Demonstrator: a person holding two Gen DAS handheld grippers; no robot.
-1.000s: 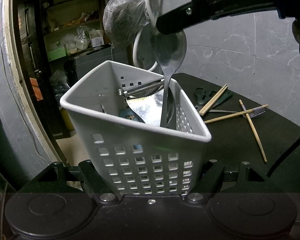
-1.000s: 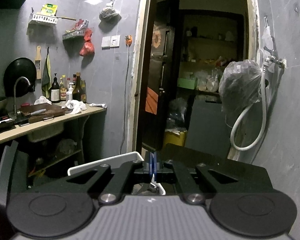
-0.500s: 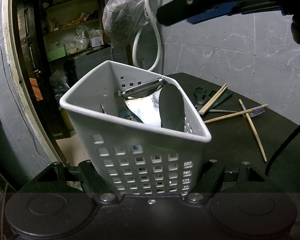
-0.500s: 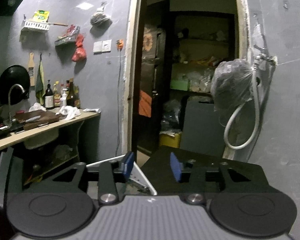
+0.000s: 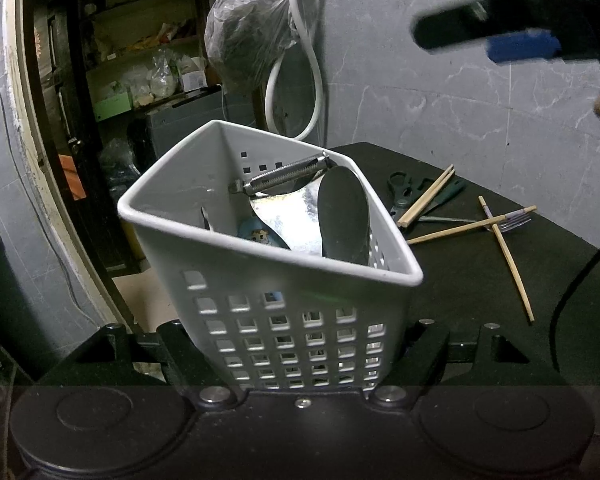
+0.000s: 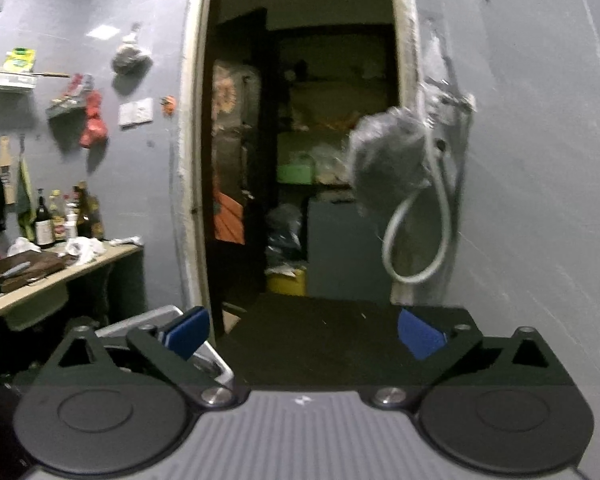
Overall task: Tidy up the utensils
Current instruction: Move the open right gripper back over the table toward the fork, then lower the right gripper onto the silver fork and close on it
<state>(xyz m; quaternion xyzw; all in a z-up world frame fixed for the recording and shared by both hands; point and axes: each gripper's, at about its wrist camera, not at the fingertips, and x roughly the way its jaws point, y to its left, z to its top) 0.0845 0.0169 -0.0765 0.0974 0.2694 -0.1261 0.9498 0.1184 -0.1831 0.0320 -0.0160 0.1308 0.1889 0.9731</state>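
At the bottom of the left wrist view, the left tool (image 5: 304, 360) is clamped on the lower wall of a white, hole-patterned basket (image 5: 268, 280), steadying it at the near edge of the dark surface (image 5: 480, 280), probably so it cannot tip or slide as things drop in. Inside the basket a big spoon (image 5: 344, 216) stands bowl-up against the right wall, with a peeler (image 5: 284, 176) lying across the far corner, a flat shiny blade below it, and something blue lower down that I cannot make out. To the right of the basket, the pieces not yet sorted lie loose on the surface: scissors (image 5: 404, 192), several chopsticks (image 5: 472, 226) crossing one another, and a fork (image 5: 514, 222) partly under them. In the upper right of that view the right tool (image 5: 500, 40) shows blurred, well above and apart from the basket. From its own camera the right tool (image 6: 302, 334) has its jaws opening wide, blue pads (image 6: 188, 330) far apart and nothing between them, with the basket rim showing at lower left. My guess is that the spoon's step is finished, and the empty tool is free to go for the chopsticks or fork next.
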